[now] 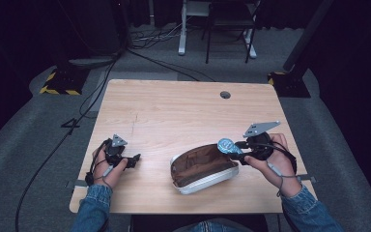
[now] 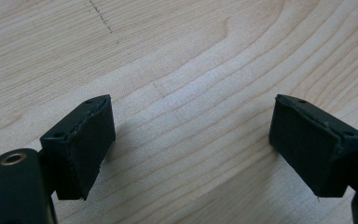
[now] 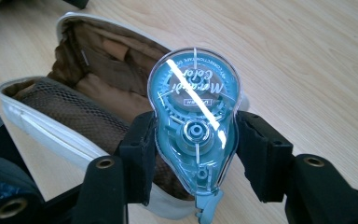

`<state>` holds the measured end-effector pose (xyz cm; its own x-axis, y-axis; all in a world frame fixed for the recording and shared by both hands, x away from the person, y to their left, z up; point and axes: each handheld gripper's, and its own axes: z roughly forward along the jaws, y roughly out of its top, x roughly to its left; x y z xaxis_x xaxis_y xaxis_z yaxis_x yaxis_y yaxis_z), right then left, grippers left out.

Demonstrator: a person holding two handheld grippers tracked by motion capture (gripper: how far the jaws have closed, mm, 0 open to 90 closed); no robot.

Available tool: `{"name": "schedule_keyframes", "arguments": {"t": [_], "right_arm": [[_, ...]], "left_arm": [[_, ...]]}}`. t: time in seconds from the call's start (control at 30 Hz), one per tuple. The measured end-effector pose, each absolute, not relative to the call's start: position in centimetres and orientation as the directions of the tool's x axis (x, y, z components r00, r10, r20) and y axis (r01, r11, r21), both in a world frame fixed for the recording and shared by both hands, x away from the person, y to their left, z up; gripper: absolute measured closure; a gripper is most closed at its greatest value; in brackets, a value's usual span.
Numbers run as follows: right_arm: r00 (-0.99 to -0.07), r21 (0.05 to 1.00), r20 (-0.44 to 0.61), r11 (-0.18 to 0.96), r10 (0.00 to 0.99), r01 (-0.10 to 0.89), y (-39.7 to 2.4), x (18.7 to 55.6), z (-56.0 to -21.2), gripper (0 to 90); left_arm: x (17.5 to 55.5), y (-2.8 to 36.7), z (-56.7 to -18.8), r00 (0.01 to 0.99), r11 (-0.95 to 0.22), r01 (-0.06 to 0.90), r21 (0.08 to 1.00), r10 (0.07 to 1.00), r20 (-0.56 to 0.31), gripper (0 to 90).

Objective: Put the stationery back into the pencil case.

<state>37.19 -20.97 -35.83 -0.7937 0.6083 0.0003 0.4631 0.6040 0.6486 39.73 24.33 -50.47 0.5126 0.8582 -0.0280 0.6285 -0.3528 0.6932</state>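
I am holding a blue, see-through correction tape dispenser in my right gripper, its jaws pinching the narrow waist of the shell from both sides so the round, wider end sticks out ahead. It is hanging just above the right end of an open pencil case, not touching it as far as I can tell. The case is lying on its side near the front edge of the wooden table, its pale shell unzipped and its brown lining and mesh pocket facing up (the opening is wide enough to take the dispenser flat). I judge the waist grip is chosen because that is where the rounded body is slimmest. My left gripper is resting well apart to the left of the case, its jaws spread wide with only bare wood between them, seemingly keeping out of the way.
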Motion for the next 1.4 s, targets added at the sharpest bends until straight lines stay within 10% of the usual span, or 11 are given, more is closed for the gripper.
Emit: {"name": "schedule_keyframes", "arguments": {"t": [1.4], "right_arm": [[-0.912,0.531,0.084,0.756,0.402,0.383,-13.5,37.2,-39.4,49.7]], "left_arm": [[39.7,24.3,-50.5,0.512,-0.354,0.627,0.694,0.858,-0.025,14.5]]}}
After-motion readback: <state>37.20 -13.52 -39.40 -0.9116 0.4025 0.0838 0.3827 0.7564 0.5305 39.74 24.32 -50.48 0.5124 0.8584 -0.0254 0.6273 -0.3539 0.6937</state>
